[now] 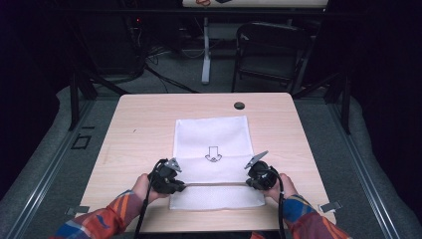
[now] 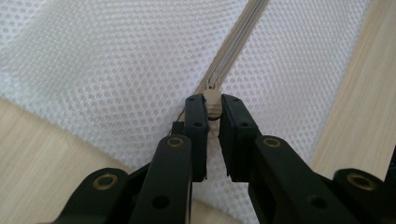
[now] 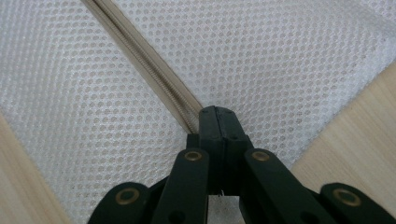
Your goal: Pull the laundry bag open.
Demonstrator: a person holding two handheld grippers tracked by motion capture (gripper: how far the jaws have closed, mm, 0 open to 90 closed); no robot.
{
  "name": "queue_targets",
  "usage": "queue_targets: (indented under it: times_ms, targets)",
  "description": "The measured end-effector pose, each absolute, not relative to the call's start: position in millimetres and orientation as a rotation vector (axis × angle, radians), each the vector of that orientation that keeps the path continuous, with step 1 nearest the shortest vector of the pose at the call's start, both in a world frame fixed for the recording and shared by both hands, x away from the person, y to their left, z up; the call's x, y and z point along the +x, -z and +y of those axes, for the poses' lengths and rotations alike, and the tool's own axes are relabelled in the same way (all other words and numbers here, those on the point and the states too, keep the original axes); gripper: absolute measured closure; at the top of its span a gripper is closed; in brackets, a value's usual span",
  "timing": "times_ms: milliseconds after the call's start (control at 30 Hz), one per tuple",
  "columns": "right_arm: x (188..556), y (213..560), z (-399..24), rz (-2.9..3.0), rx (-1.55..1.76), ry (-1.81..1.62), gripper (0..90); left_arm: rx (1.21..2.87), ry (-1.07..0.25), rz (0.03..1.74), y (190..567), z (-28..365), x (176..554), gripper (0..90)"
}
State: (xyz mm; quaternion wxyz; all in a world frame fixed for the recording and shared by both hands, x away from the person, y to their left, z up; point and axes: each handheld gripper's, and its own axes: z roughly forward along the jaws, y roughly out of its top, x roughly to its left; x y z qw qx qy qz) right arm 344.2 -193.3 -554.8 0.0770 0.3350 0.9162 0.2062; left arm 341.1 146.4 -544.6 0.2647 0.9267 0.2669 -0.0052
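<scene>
Left hand-held gripper (image 2: 212, 109) pinching beige zipper pull (image 2: 211, 100) of white mesh laundry bag (image 1: 211, 142) on pale wooden surface (image 1: 134, 129), right hand-held gripper (image 3: 217, 121) clamped shut on zipper tape end (image 3: 187, 116); risk: pull slipping free, mesh bunching.

In the left gripper view, the beige zipper pull (image 2: 211, 103) of the white mesh laundry bag (image 2: 116, 65) is partly hidden between the left gripper's (image 2: 212, 109) black pads. In the right gripper view, the near end of the beige zipper strip (image 3: 149, 70) vanishes behind the right gripper's (image 3: 218, 120) closed tips, so what they pinch cannot be told. In the high view, the small black arrow print (image 1: 213, 154) is too small to read, and both plaid sleeves (image 1: 99, 219) are cut off by the near edge.
</scene>
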Motion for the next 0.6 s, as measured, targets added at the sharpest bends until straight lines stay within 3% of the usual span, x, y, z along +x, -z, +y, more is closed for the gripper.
queue_targets:
  times_ms: [600]
  targets:
    - [344.8, 555.3, -193.6, 2.746, 1.021, -0.633, 90.0, 2.513, -0.002, 0.804, 542.5, 172.9, 340.1, 81.7]
